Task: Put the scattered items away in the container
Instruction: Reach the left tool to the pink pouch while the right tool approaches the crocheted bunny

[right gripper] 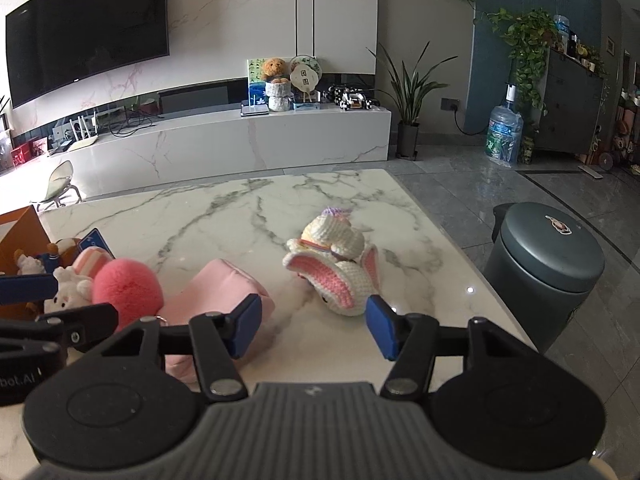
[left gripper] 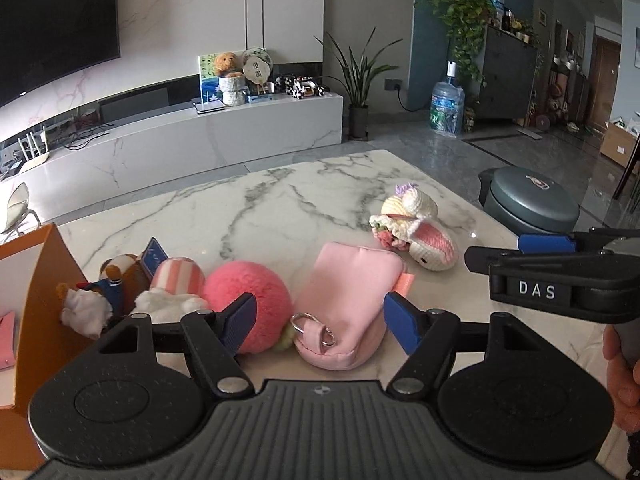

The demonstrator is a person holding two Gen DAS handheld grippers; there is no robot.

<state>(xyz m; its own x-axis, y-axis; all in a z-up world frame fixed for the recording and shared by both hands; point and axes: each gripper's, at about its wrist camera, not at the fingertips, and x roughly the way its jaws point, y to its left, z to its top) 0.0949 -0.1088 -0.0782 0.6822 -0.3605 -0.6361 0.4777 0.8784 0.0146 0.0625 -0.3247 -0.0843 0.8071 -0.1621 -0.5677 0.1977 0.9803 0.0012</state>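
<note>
On the near counter (left gripper: 280, 208), the left hand-held gripper (left gripper: 320, 322) hangs spread wide and empty, the pink pouch (left gripper: 348, 300) between its fingers and the pink ball (left gripper: 250, 304) by its left finger. The right hand-held gripper (right gripper: 314, 324), also parted and empty, faces the crochet bunny (right gripper: 340, 272) just beyond. Far left stands the orange box (left gripper: 36, 304), small plush toys (left gripper: 120, 292) beside it.

Pink pouch (left gripper: 348, 304), coral-pink fuzzy ball (left gripper: 250, 300), orange box (left gripper: 38, 292), grey-veined white marble table (left gripper: 260, 208).
</note>
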